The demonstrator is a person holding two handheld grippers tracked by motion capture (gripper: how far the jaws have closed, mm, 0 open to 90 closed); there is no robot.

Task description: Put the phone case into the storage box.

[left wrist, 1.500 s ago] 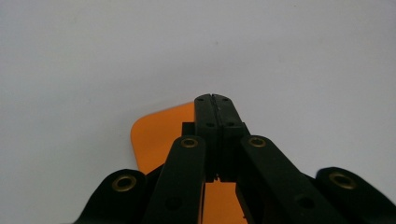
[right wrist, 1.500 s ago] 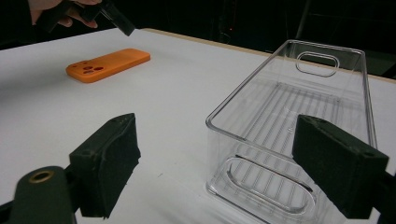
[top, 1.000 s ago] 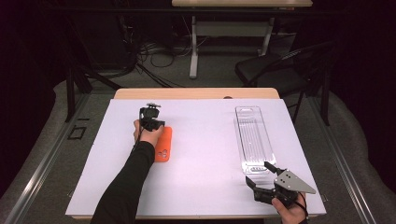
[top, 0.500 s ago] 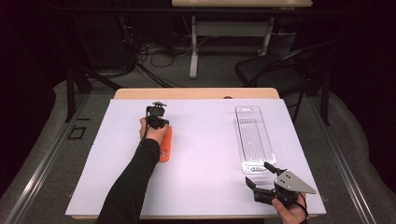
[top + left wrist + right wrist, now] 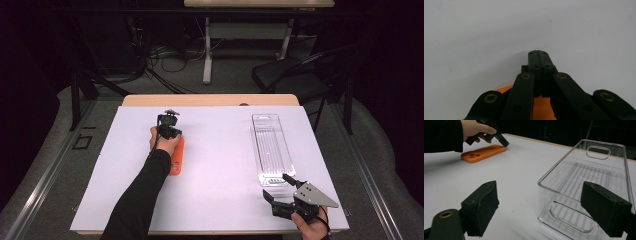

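Two things lie on the white-covered table (image 5: pixel 220 200): an orange phone case (image 5: pixel 177 159) toward the left edge and a clear plastic bin (image 5: pixel 271 147) toward the right edge, well apart from each other. The case lies flat, with its camera cut-outs showing in the right gripper view (image 5: pixel 484 152). Its long axis runs roughly from the near edge toward the far edge of the table, almost parallel to the bin's long sides, and the end with the cut-outs looks to be the nearer one. The left gripper (image 5: pixel 169 131) hangs at the case's far end, its jaws clenched together on nothing, tips pointing down at the table just beyond that end; in the left gripper view (image 5: pixel 538 56) the closed tips meet over bare white surface with orange behind them. Whether the tips touch the case cannot be told. Closed jaws at a short end suggest a push or a nudge along the case's length, or a pause before opening to take it by the edge.

The bin stands upright, mouth open, its long axis likewise running from near edge to far edge, with an oval handle slot in each short wall. The right gripper (image 5: pixel 280 192), near the near right corner, is released, jaws wide apart and aimed at the bin's near short wall (image 5: pixel 564 202) without touching it, probably placed to steady or grasp that wall.
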